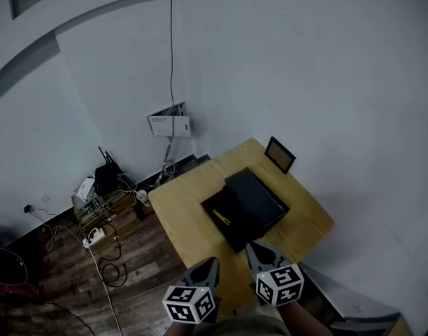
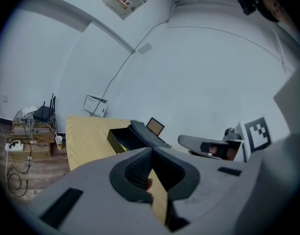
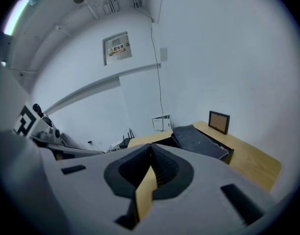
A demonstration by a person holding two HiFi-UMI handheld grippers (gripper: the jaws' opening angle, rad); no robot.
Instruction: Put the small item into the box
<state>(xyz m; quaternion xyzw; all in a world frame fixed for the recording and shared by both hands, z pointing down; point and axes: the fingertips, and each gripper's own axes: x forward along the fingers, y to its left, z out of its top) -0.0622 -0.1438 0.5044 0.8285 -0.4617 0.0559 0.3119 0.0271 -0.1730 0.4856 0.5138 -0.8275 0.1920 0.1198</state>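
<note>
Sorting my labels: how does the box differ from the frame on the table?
The box is all black; the frame has a dark rim round a brown face. The box lies flat mid-table, while the frame stands upright at the edge by the wall. The box is much bigger than the frame. Both are rectangular and rest on the table.

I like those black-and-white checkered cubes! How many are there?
2. One marker cube sits on the left gripper, low in the head view; the other on the right gripper, beside it.
</note>
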